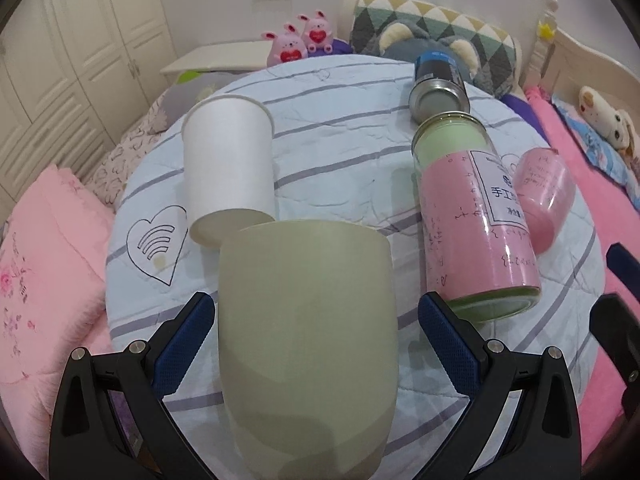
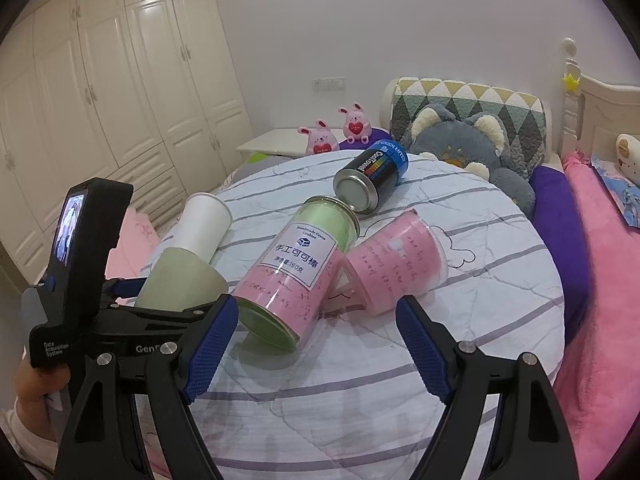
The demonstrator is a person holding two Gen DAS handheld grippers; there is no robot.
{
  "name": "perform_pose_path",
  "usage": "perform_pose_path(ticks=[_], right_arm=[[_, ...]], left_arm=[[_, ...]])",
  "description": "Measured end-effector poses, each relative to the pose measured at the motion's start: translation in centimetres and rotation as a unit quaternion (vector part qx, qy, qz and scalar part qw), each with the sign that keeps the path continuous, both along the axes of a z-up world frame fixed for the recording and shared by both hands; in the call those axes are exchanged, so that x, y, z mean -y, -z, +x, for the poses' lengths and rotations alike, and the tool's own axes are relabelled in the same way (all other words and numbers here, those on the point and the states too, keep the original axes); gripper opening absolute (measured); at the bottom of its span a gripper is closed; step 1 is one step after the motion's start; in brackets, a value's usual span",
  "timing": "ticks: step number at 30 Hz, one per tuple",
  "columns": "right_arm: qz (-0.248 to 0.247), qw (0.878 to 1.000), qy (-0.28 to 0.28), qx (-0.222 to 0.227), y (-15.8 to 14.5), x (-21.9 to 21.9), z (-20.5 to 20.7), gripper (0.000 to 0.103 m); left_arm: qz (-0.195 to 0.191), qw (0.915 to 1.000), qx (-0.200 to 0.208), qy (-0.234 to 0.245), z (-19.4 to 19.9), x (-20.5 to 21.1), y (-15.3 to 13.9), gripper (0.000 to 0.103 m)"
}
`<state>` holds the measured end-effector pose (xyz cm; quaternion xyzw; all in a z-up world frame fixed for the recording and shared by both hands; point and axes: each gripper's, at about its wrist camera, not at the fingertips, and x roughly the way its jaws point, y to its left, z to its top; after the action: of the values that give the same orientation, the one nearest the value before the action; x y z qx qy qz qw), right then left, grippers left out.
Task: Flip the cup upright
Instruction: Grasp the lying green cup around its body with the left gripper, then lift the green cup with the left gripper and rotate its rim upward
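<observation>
A pale green cup (image 1: pixel 308 340) lies on its side on the round striped table, between the fingers of my left gripper (image 1: pixel 316 320). The jaws are open, with a small gap on each side of the cup. The cup also shows at the left in the right wrist view (image 2: pixel 180 280), with the left gripper (image 2: pixel 132 304) around it. A white paper cup (image 1: pixel 228 168) lies on its side just beyond it, touching it. My right gripper (image 2: pixel 316 332) is open and empty, above the table in front of a pink and green canister (image 2: pixel 292 272).
The pink and green canister (image 1: pixel 472 216), a pink plastic cup (image 2: pixel 396 264) and a black and blue can (image 2: pixel 372 176) lie on their sides on the right half of the table (image 2: pixel 360 420). Pink bedding, plush toys and a wardrobe surround the table.
</observation>
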<state>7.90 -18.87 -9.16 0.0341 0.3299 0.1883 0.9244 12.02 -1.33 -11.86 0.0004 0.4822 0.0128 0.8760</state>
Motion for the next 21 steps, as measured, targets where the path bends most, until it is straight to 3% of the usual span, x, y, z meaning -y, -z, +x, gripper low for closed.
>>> perform_pose_path(ticks=[3,7,21], right_arm=[[-0.004,1.0,-0.001,-0.001,0.0,-0.1,0.0,0.083],[-0.005,1.0,-0.006,-0.001,0.0,-0.4,0.0,0.083],[-0.017,1.0,-0.012,-0.009,0.1,-1.0,-0.8,0.083]], left_arm=[[0.005,1.0,-0.001,0.002,0.3,0.0,0.1,0.098],[0.009,0.9999,-0.012,0.006,0.8,-0.1,0.4,0.081],[-0.005,0.9995,0.026,0.017,-0.3,-0.1,-1.2,0.081]])
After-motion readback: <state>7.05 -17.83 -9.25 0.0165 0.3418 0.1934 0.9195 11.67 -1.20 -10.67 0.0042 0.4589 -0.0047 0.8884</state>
